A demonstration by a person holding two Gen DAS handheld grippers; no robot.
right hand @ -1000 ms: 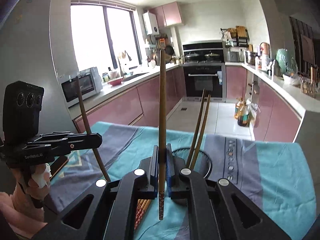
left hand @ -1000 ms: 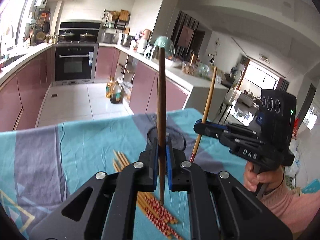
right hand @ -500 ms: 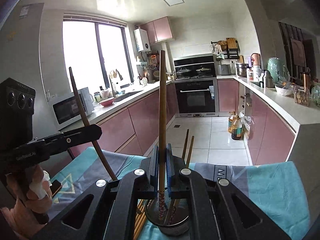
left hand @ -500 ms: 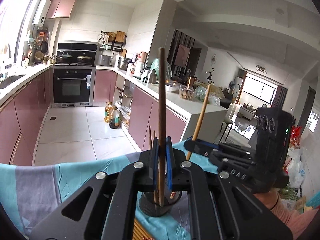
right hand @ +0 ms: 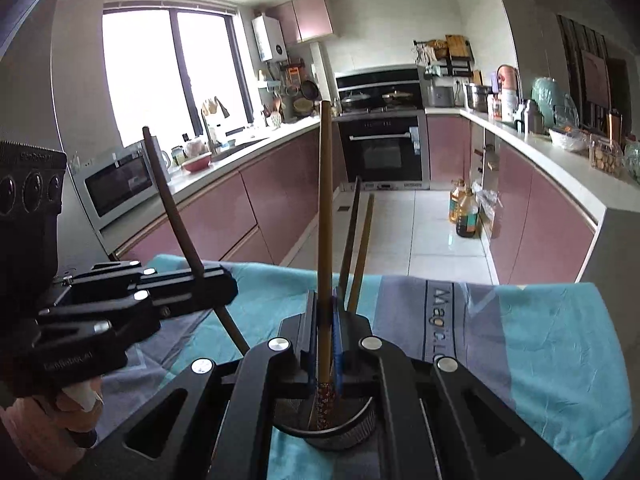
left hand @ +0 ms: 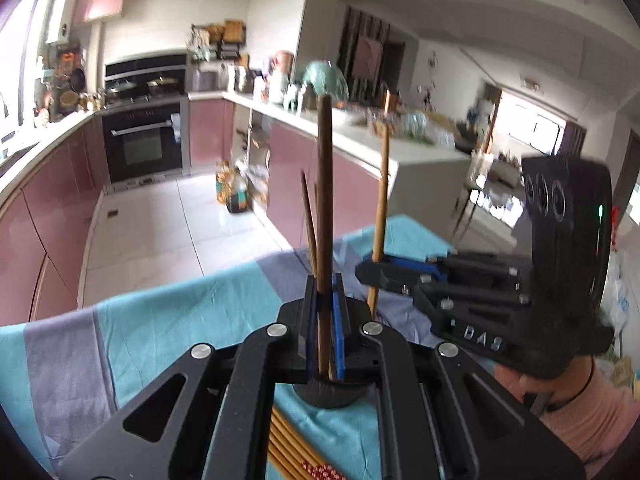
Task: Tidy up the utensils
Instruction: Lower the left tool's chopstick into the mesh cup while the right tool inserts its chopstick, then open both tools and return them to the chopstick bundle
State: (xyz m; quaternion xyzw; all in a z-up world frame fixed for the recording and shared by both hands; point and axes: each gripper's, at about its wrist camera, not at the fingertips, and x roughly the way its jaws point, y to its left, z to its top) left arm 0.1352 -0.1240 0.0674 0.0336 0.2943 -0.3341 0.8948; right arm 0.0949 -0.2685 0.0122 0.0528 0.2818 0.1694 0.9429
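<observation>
My left gripper [left hand: 324, 320] pinches a dark chopstick [left hand: 323, 200], my right gripper [right hand: 325, 332] a light chopstick [right hand: 325, 216], both upright over the black holder [right hand: 360, 420] at six o'clock. Striped teal surface [right hand: 560, 340] beyond; oven [right hand: 382, 152] at twelve, window [right hand: 168, 76] at ten.

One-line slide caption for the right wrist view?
Right gripper holds a light wooden chopstick upright over the round black holder; left gripper grips a dark brown chopstick.
</observation>
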